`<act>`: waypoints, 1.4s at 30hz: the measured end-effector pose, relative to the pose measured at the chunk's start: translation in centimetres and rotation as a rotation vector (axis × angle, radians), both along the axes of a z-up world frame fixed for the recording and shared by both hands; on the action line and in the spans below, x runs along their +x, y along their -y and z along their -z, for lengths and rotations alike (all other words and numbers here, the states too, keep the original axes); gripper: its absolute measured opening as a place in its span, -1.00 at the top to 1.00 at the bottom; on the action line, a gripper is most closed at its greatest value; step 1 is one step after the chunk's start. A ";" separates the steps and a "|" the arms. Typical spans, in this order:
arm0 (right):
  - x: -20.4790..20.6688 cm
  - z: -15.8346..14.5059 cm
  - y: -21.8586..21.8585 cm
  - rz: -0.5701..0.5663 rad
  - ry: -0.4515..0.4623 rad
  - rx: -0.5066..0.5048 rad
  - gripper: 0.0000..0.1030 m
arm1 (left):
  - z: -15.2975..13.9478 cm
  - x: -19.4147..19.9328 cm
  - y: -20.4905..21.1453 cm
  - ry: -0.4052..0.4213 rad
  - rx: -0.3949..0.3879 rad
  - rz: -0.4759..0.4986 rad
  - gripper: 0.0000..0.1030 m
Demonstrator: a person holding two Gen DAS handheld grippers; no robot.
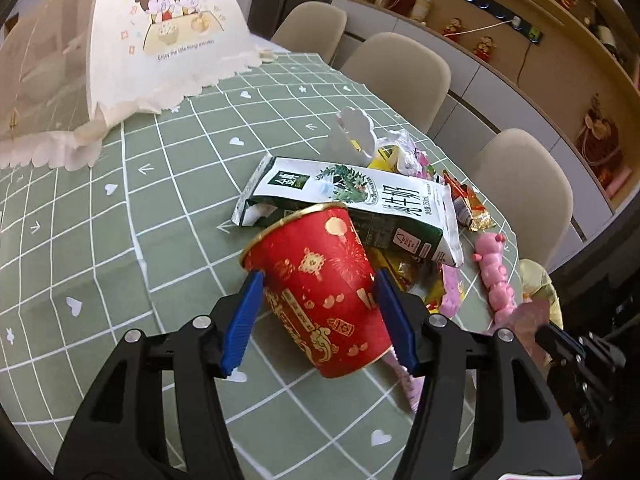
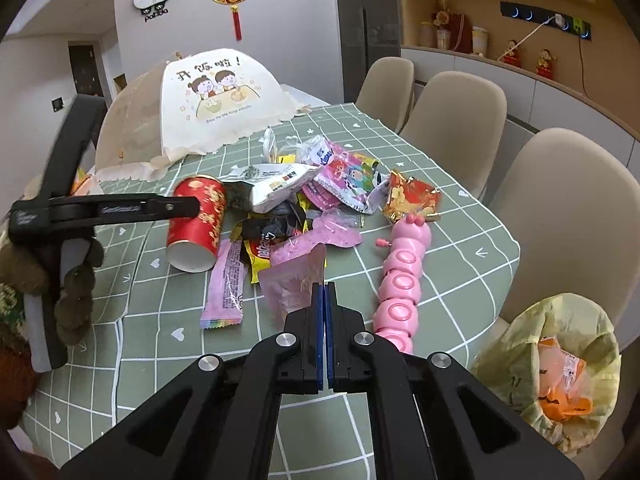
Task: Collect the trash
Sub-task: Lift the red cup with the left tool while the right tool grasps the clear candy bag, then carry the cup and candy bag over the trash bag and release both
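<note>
Two handheld grippers over a trash-strewn table (image 2: 440, 240).
The left gripper (image 1: 318, 280), jaws apart, straddles a tipped red cup (image 1: 320, 288) mid-table; pad contact is unclear. The right gripper (image 2: 324, 292) is clamped on a pink wrapper (image 2: 292, 280); the far pile overlaps confusingly.

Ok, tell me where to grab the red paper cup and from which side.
Grip the red paper cup across its mid wall, coming from above. It lies tipped on the green tablecloth, rim against the milk carton; its sides are clear for the left gripper jaws.
</note>
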State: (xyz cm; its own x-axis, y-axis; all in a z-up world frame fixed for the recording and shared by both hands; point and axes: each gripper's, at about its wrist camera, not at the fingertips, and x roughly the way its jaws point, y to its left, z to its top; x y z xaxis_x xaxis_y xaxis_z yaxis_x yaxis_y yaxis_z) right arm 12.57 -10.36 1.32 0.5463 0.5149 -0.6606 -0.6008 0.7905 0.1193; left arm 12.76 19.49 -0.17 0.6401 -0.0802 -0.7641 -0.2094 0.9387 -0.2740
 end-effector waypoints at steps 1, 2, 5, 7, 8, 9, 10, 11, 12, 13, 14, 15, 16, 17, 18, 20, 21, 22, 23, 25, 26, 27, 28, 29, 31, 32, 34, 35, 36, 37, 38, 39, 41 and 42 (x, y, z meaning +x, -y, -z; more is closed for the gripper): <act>0.0 -0.2 0.4 0.001 0.004 0.008 0.93 | -0.2 0.0 0.1 0.002 0.001 -0.007 0.10; 0.0 -0.3 0.7 0.002 0.006 0.016 0.93 | -0.7 0.0 0.4 0.006 0.012 -0.011 0.31; 0.3 -0.9 2.2 0.009 0.019 0.040 0.93 | -2.6 -0.1 1.7 0.037 0.050 0.009 0.71; 0.5 -1.2 3.0 0.018 0.024 0.052 0.93 | -3.7 -0.2 2.9 0.059 0.084 0.025 0.71; 0.7 -1.2 3.5 0.024 0.023 0.058 0.93 | -4.1 -0.2 3.4 0.067 0.098 0.032 0.71; 0.8 -1.3 4.1 0.029 0.021 0.067 0.93 | -4.5 -0.2 3.9 0.073 0.102 0.040 0.71; 0.9 -1.2 4.5 0.031 0.020 0.075 0.93 | -4.6 -0.4 4.0 0.078 0.098 0.042 0.70; 0.9 -1.1 5.0 0.032 0.019 0.082 0.93 | -4.6 -0.6 4.1 0.087 0.098 0.047 0.53; 0.9 -1.0 5.3 0.032 0.019 0.084 0.93 | -4.5 -0.7 4.0 0.100 0.105 0.065 0.16; 1.0 -0.8 5.5 0.032 0.018 0.084 0.93 | -4.3 -0.8 4.1 0.108 0.113 0.079 -0.01; 1.0 -0.4 5.7 0.031 0.011 0.083 0.93 | -3.8 -0.9 4.0 0.108 0.137 0.093 -0.14; 1.2 -0.1 5.8 0.031 0.003 0.081 0.93 | -3.2 -0.7 3.9 0.091 0.152 0.090 -0.14; 1.3 0.2 5.8 0.031 -0.005 0.080 0.93 | -2.3 -0.3 3.6 0.055 0.156 0.072 -0.14; 1.5 0.5 5.7 0.031 -0.012 0.079 0.93 | -1.8 0.1 3.3 0.037 0.148 0.060 -0.14; 1.6 0.8 5.6 0.030 -0.021 0.082 0.93 | -1.1 0.6 2.9 0.010 0.125 0.041 -0.14; 1.5 1.2 5.4 0.023 -0.028 0.083 0.93 | -0.1 1.5 2.5 -0.018 0.083 0.027 -0.14; 1.5 1.3 5.3 0.019 -0.029 0.081 0.93 | 0.4 2.2 2.5 -0.034 0.071 0.022 -0.14; 1.4 1.3 5.1 0.015 -0.031 0.077 0.93 | 0.7 2.6 2.6 -0.044 0.062 0.021 -0.14; 1.4 1.3 5.0 0.013 -0.032 0.076 0.93 | 0.8 2.9 2.6 -0.046 0.061 0.019 -0.13; 1.5 1.1 5.0 0.008 -0.030 0.081 0.93 | 0.3 2.9 2.8 -0.033 0.058 0.029 -0.01; 1.5 0.9 5.2 0.008 -0.025 0.086 0.93 | -0.5 2.5 3.0 -0.012 0.055 0.031 0.04; 1.5 0.5 5.5 0.007 -0.016 0.092 0.93 | -1.3 2.1 3.2 0.010 0.061 0.032 0.06; 1.6 0.1 5.7 0.009 -0.006 0.096 0.93 | -2.2 1.7 3.6 0.035 0.076 0.034 0.06; 1.7 -0.1 6.0 0.012 0.000 0.099 0.93 | -3.0 1.4 3.8 0.055 0.092 0.035 0.07; 2.1 -0.8 6.7 0.024 0.015 0.108 0.93 | -5.1 0.5 5.1 0.115 0.144 0.040 0.06; 2.3 -1.0 7.1 0.031 0.022 0.110 0.93 | -6.2 0.1 6.1 0.147 0.163 0.046 0.06; 2.6 -1.8 8.5 0.055 0.046 0.115 0.93 | -7.4 0.0 7.4 0.173 0.166 0.066 0.06; 2.7 -2.1 9.0 0.065 0.055 0.118 0.93 | -7.8 0.1 8.3 0.182 0.163 0.082 0.06; 2.8 -2.5 10.0 0.083 0.068 0.120 0.93 | -8.3 0.4 9.8 0.192 0.160 0.111 0.06; 3.0 -2.7 10.8 0.101 0.080 0.119 0.93 | -8.4 0.7 10.8 0.196 0.159 0.129 0.06; 3.1 -3.0 12.0 0.127 0.095 0.117 0.93 | -8.5 1.0 12.0 0.199 0.158 0.154 0.06; 3.2 -3.2 13.0 0.147 0.105 0.115 0.93 | -8.5 1.5 13.5 0.200 0.154 0.186 0.05; 3.3 -3.4 14.8 0.183 0.120 0.108 0.93 | -8.2 2.3 16.1 0.194 0.140 0.240 0.05; 3.4 -3.5 16.1 0.211 0.130 0.101 0.93 | -7.9 3.0 17.8 0.188 0.129 0.273 0.05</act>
State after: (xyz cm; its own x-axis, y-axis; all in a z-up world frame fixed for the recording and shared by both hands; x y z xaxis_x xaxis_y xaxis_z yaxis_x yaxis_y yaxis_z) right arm 16.01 -26.51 4.83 0.7251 0.4405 -0.5293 -0.4396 0.8878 0.1366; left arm 15.72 1.66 7.73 0.7385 -0.1783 -0.6502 0.0969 0.9825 -0.1593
